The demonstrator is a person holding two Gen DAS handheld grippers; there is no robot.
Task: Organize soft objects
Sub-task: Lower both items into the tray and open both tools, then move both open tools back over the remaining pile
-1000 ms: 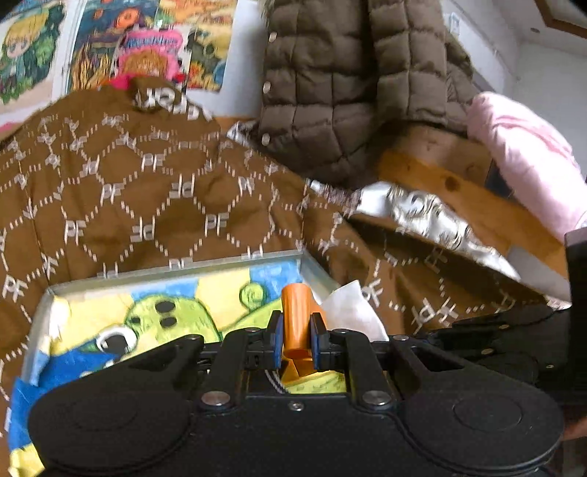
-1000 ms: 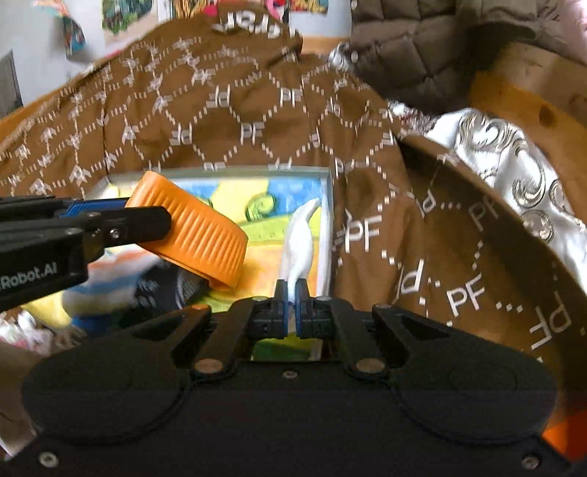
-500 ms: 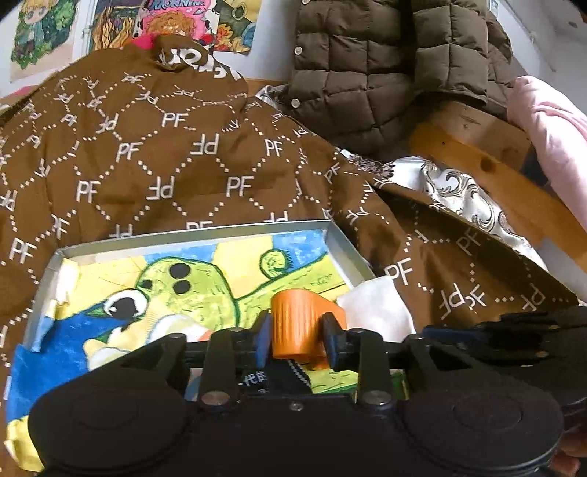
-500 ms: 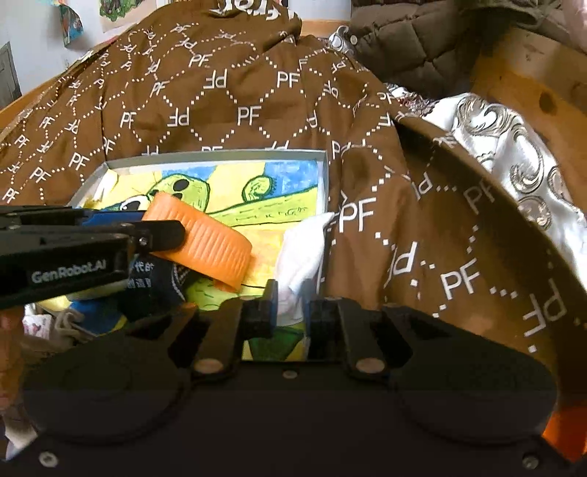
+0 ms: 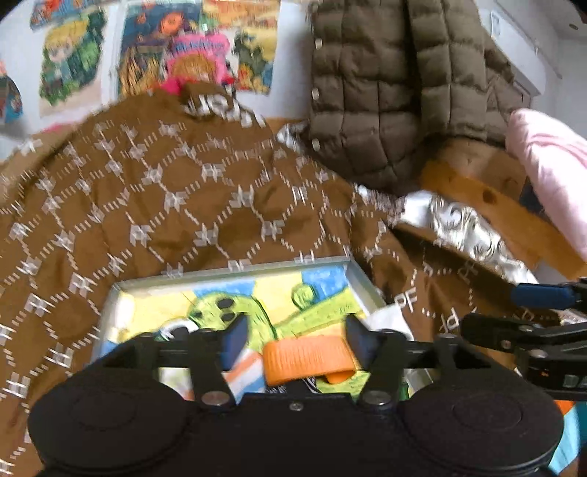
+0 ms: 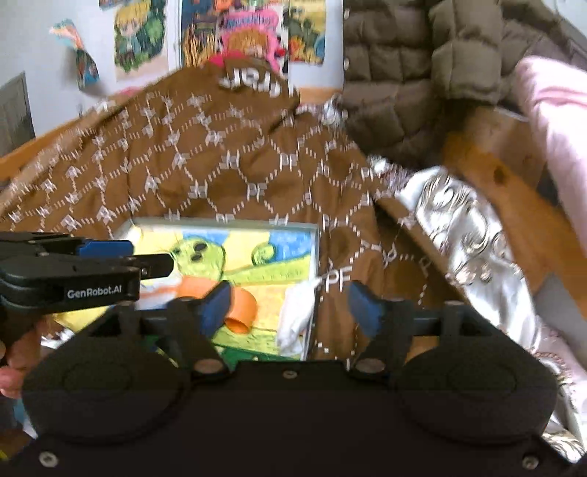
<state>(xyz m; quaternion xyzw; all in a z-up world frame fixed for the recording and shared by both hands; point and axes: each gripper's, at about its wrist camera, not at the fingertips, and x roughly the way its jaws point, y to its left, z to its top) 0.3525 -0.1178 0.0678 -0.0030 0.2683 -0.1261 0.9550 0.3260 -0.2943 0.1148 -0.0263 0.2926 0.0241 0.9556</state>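
Observation:
A shallow box (image 5: 323,262) with a green cartoon picture inside lies on the brown patterned quilt (image 5: 183,205); it also shows in the right wrist view (image 6: 227,222). An orange ribbed band (image 5: 308,357) lies in the box, between the spread fingers of my open left gripper (image 5: 295,339) and free of them; it also shows in the right wrist view (image 6: 238,306). A white cloth (image 6: 299,312) hangs over the box's right wall, below my open right gripper (image 6: 290,306); it also shows in the left wrist view (image 5: 385,317).
A brown puffer jacket (image 5: 396,84) hangs at the back right. A silver patterned cloth (image 6: 466,235) and a pink cloth (image 5: 554,165) lie on the wooden bed frame (image 5: 488,198) to the right. Posters (image 6: 249,29) cover the wall behind.
Both grippers have opened. The left one let go of the orange band, which now lies in the box. The right one released the white cloth. Both have drawn back and tilted up.

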